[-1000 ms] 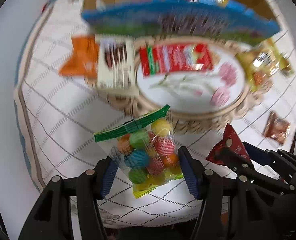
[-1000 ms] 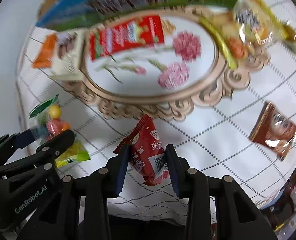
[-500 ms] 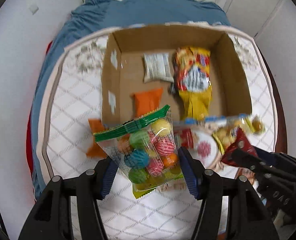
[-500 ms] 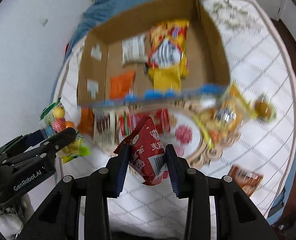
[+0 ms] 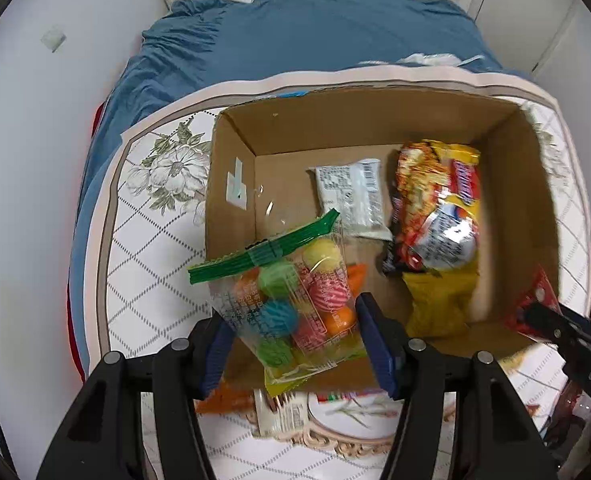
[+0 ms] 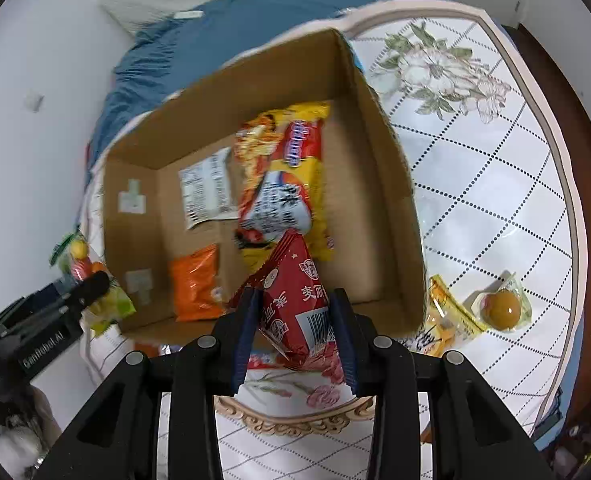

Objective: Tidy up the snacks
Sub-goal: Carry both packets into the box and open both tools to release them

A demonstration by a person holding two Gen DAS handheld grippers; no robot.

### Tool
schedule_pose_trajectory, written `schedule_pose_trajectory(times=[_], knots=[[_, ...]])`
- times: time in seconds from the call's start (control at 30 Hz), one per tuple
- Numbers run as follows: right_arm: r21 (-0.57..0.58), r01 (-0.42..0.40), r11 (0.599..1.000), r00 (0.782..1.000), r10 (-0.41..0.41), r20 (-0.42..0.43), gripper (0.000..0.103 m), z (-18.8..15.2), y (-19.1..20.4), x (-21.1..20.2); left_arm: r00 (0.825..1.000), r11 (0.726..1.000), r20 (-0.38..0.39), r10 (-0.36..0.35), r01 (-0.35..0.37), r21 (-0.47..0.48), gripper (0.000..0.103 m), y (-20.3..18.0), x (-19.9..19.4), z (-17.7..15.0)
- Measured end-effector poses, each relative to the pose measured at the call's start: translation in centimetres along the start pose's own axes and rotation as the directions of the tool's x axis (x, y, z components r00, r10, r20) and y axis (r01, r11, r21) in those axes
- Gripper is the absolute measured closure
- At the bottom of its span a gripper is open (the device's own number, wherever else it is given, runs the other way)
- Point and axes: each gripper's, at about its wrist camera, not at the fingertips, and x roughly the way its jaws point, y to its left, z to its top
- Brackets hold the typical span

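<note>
The left gripper (image 5: 293,334) has its jaws clenched on a clear candy bag (image 5: 291,300) above the cardboard box's (image 5: 231,152) near-left corner. The right gripper (image 6: 295,324) grips a red snack packet (image 6: 295,304) over the near wall. Inside lie an orange packet (image 6: 195,284), a white packet (image 5: 351,200) and a yellow bag (image 5: 435,220).

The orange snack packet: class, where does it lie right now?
In the right wrist view, the orange snack packet lies on the cardboard box floor, near-left corner, left of the big yellow bag.
</note>
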Motion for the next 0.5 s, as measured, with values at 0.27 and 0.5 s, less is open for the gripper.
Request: schedule_pose_trajectory(times=[0.27, 0.5], knots=[[0.051, 0.044, 0.998, 0.998, -0.042, -0.055, 0.064, 2.1, -1.3, 3.6, 0.997, 0.997, -0.059, 0.054, -0.05, 0.056, 0.046, 0.0, 5.2, 2.8], [0.077, 0.098, 0.992, 0.991, -0.091, -0.093, 0.041, 3.4, -1.9, 5.5, 0.99, 1.0, -0.138, -0.018, 0.016, -0.017, 0.045, 1.4, 8.5, 4.2]])
